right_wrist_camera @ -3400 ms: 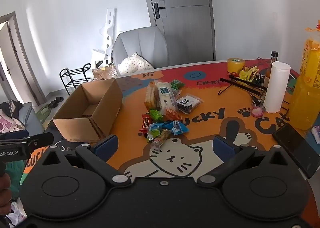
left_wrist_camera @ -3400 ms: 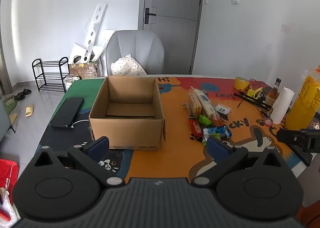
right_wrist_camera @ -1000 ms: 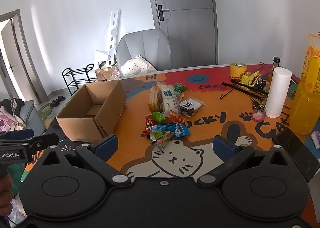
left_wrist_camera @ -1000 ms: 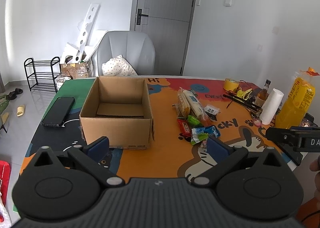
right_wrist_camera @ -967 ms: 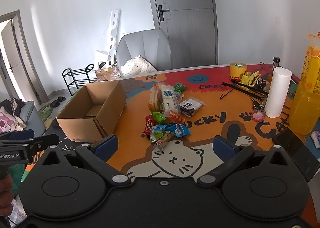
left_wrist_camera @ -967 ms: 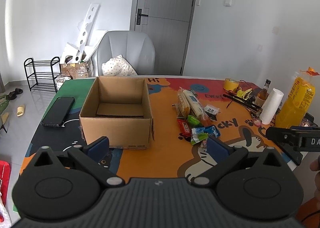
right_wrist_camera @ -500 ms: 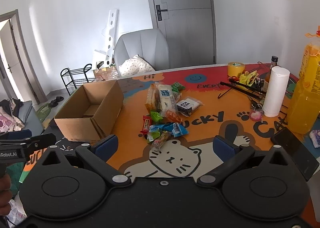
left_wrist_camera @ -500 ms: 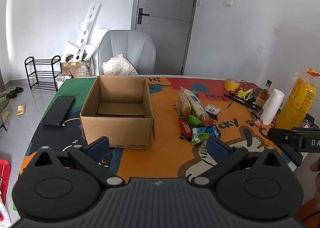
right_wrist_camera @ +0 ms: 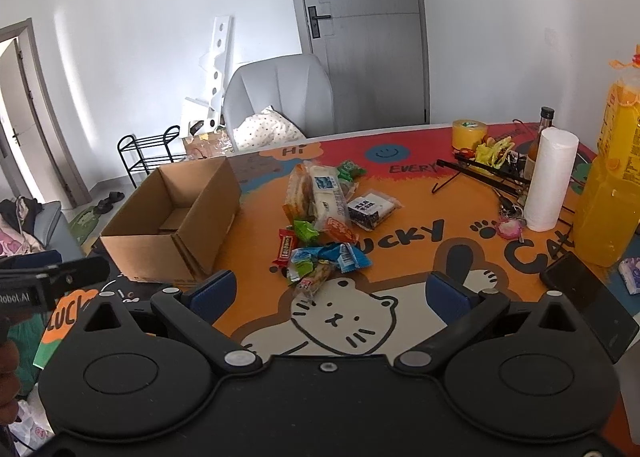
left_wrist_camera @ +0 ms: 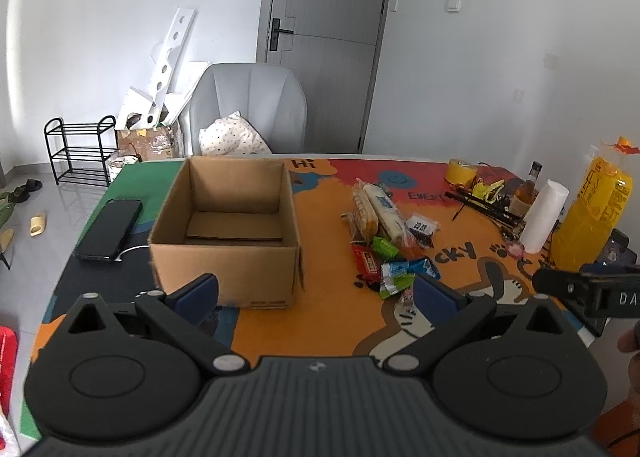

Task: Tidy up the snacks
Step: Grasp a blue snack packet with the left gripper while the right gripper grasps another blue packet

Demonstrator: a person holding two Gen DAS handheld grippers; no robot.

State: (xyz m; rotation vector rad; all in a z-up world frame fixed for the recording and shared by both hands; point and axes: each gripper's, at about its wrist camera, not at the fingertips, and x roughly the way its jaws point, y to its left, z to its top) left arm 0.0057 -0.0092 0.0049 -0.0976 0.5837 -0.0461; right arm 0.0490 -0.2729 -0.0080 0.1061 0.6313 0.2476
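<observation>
An open cardboard box (left_wrist_camera: pixel 226 231) (right_wrist_camera: pixel 176 223) stands empty on the cartoon-cat table mat. To its right lies a pile of wrapped snacks (left_wrist_camera: pixel 390 235) (right_wrist_camera: pixel 326 223): two long bread packs, a dark packet, red, green and blue wrappers. My left gripper (left_wrist_camera: pixel 316 293) hovers open near the table's front edge, in front of the box and apart from it. My right gripper (right_wrist_camera: pixel 328 289) is open too, just short of the nearest snack wrapper (right_wrist_camera: pixel 314 281). Neither holds anything.
A black phone (left_wrist_camera: pixel 110 229) lies left of the box. On the right stand a paper roll (right_wrist_camera: pixel 550 185), a yellow bag of drinks (right_wrist_camera: pixel 612 193), a brown bottle (right_wrist_camera: pixel 540 141), yellow tape (right_wrist_camera: pixel 469 133), black rods and another phone (right_wrist_camera: pixel 588 305). A grey chair (left_wrist_camera: pixel 250 113) sits behind the table.
Both views have shifted slightly closer to the table over the last second. The box and snacks lie as before, and both grippers stay open.
</observation>
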